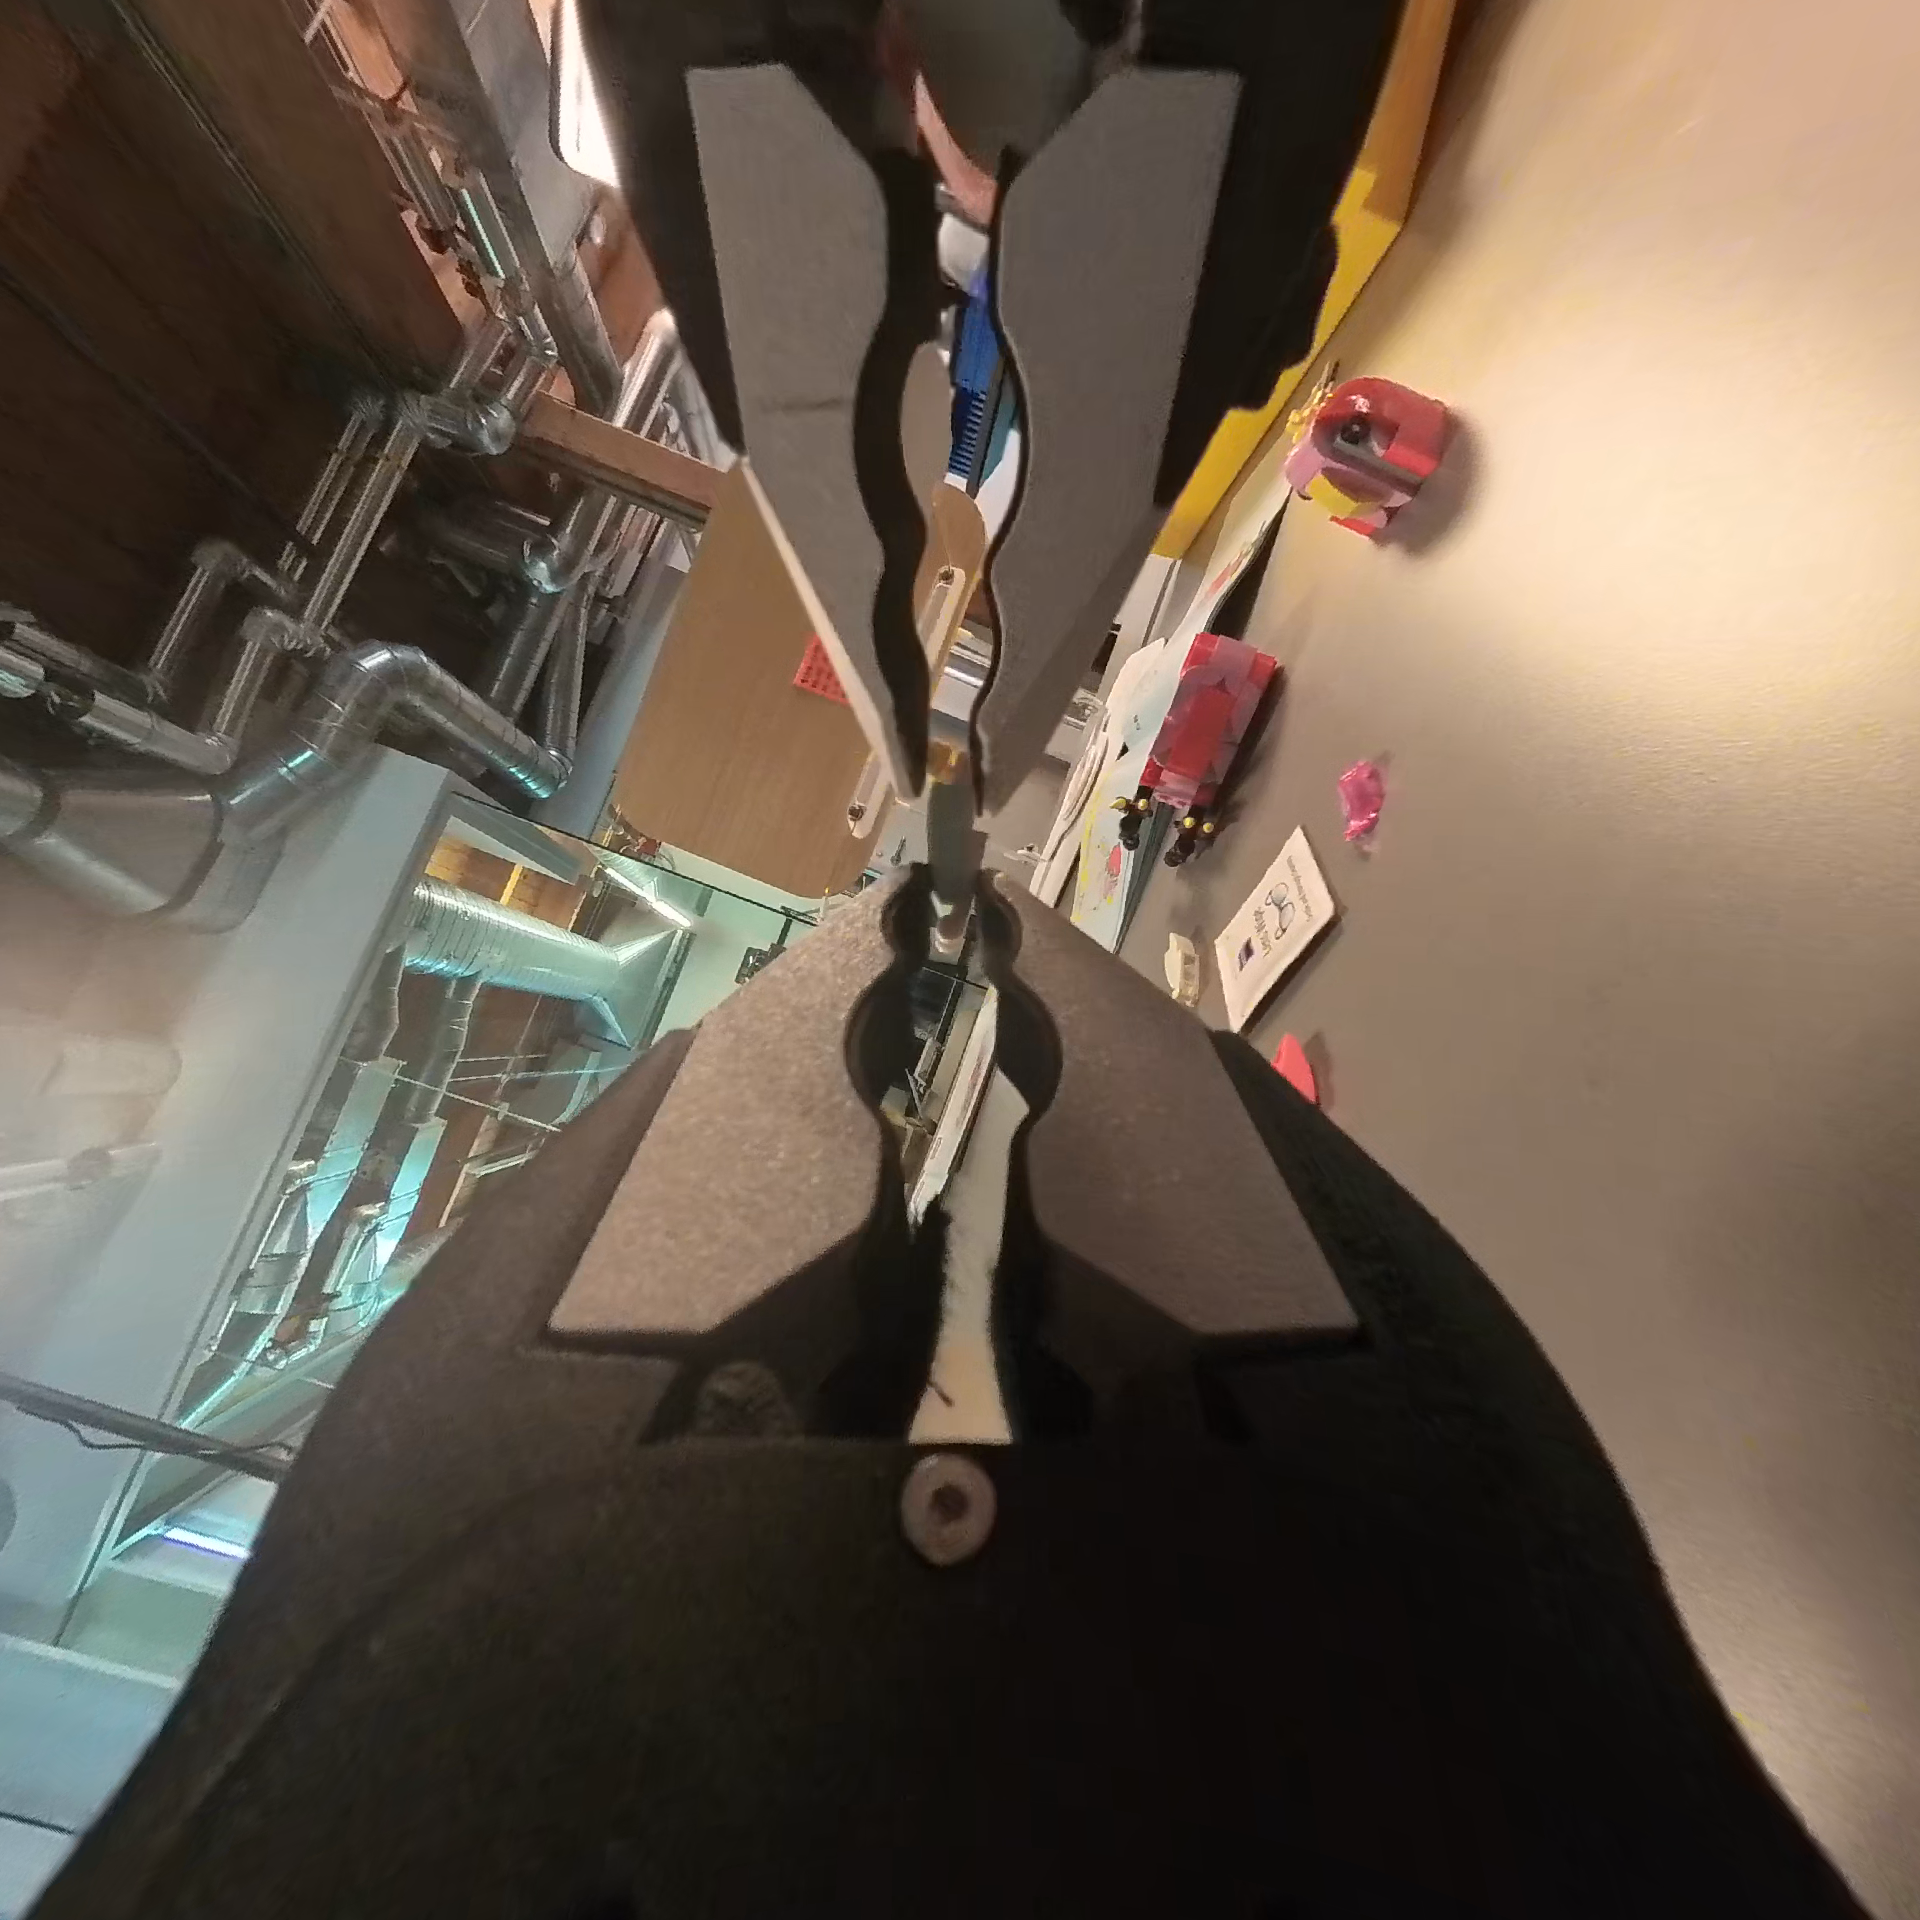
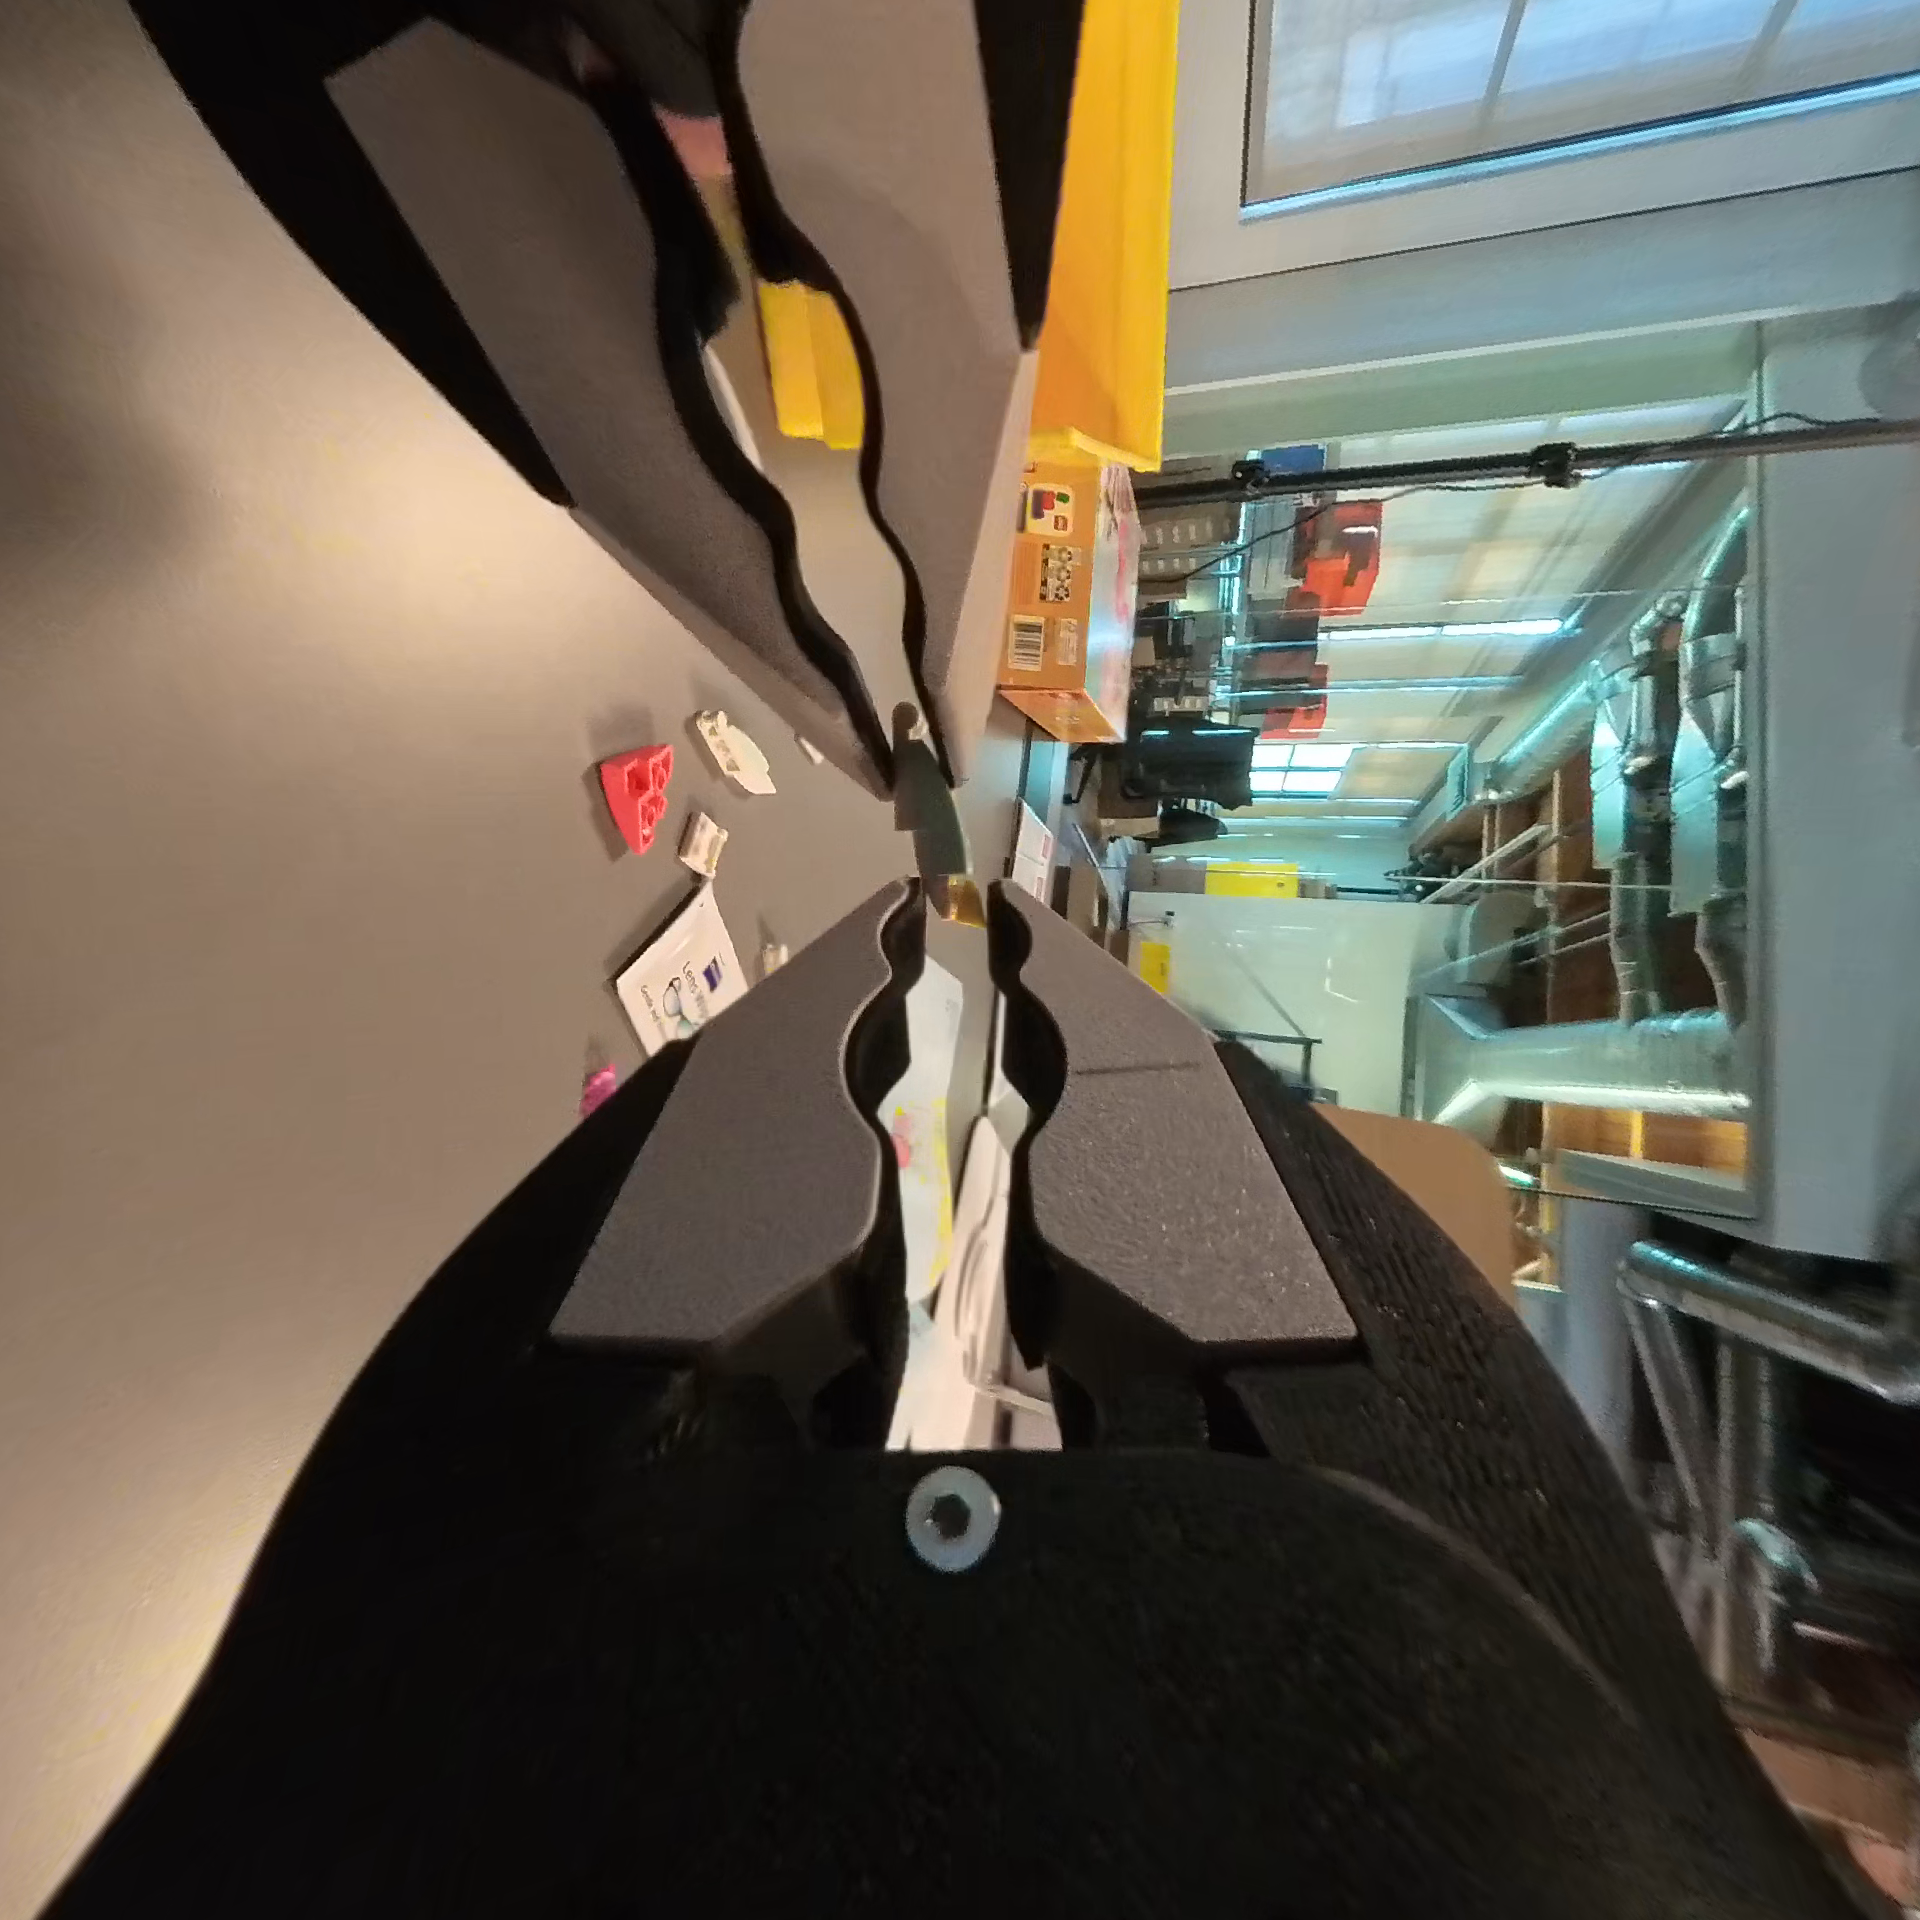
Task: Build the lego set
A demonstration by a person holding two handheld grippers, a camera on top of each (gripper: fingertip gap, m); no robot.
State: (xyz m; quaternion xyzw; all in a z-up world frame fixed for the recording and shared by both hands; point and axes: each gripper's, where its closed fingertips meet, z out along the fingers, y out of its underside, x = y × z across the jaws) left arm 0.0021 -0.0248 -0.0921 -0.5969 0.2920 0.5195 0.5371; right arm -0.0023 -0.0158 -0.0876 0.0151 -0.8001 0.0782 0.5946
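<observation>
A small dark grey rod-like piece [image 1: 954, 831] with a gold end hangs in the air between my two grippers, which face each other tip to tip. In the left wrist view my left gripper [image 1: 954, 899] is shut on the piece's pale near end. My right gripper [image 1: 943, 779] comes in from the top and its tips close on the gold end. In the right wrist view my right gripper [image 2: 956, 894] has the gold end between its tips. The piece [image 2: 935, 821] runs up into my left gripper [image 2: 914, 769].
On the grey table [image 1: 1558, 935] lie a red and pink brick model [image 1: 1371, 447], a red brick build [image 1: 1210, 707], a pink piece [image 1: 1363, 795], a white sachet [image 1: 1273, 925] and a red wedge brick [image 2: 636, 792]. An orange box [image 2: 1060, 613] and a yellow bin [image 2: 1112, 229] stand at the table's edge. The tips of both grippers are at nearly the same place.
</observation>
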